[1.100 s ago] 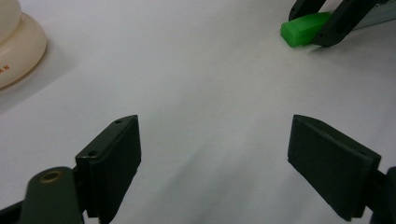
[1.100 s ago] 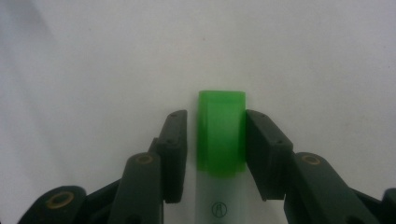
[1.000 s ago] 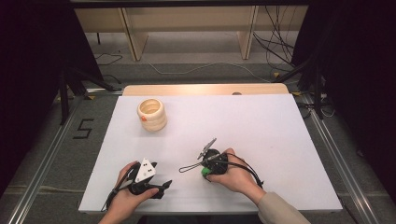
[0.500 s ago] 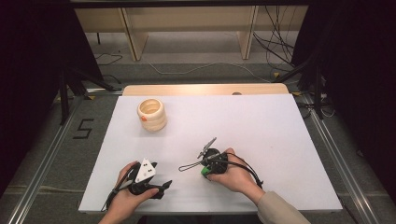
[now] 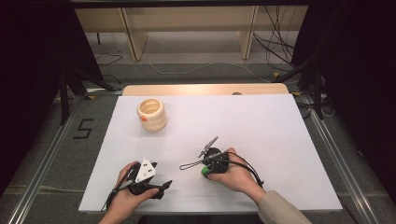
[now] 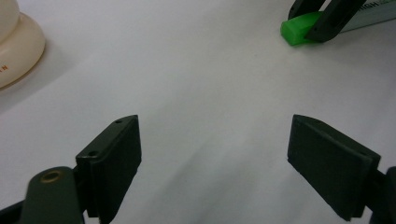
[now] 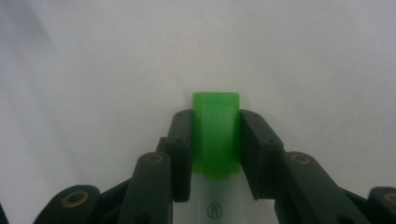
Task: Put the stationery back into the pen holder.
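A white pen with a green cap lies low over the white table, and my right gripper is shut on the cap. From above, that gripper sits at front centre in the person's right hand, the green cap poking out at its tip. My left gripper rests near the front left edge, held by the left hand. Its jaws stand wide open over bare table with nothing between them. The green cap shows far off to its upper right.
A cream stack of wooden rings stands at the back left of the table, and its edge shows in the left gripper view. A wooden board lines the far edge. Cables trail from both grippers.
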A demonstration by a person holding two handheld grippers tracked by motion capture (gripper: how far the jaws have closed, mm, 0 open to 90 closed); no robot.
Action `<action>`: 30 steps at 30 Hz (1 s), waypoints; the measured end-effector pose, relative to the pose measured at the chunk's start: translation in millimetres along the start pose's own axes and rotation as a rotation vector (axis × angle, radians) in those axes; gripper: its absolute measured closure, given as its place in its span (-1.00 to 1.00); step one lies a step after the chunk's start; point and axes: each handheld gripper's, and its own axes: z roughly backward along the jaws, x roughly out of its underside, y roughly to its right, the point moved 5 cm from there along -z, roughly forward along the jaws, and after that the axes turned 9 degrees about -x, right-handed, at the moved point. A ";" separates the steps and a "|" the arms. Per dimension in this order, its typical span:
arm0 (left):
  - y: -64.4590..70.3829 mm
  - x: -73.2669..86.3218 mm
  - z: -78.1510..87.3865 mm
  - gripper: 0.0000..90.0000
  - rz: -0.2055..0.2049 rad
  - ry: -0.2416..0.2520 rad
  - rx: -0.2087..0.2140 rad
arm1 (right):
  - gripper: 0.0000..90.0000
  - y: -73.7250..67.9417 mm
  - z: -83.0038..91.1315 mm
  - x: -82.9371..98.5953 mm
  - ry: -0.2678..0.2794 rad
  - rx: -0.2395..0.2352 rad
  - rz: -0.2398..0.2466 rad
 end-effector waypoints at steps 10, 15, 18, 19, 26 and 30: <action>-0.4 0.1 0.5 -0.61 0.004 0.002 0.001 | 0.50 4.0 12.8 -1.1 0.092 -0.009 -0.013; -0.4 -0.4 0.4 -0.61 0.007 0.006 0.000 | 0.50 6.8 27.9 -3.3 0.217 -0.019 -0.022; 0.1 -1.1 0.8 -0.61 0.015 0.009 0.010 | 0.50 7.3 39.1 -7.1 0.319 -0.027 -0.006; 0.1 -1.1 0.8 -0.61 0.015 0.009 0.010 | 0.50 7.3 39.1 -7.1 0.319 -0.027 -0.006; 6.8 -9.3 1.5 -0.60 0.098 0.050 0.059 | 0.50 7.3 61.3 -18.4 0.603 -0.029 0.007; 13.4 -21.0 2.9 -0.59 0.148 0.094 0.090 | 0.50 6.6 64.2 -22.0 0.698 -0.038 -0.003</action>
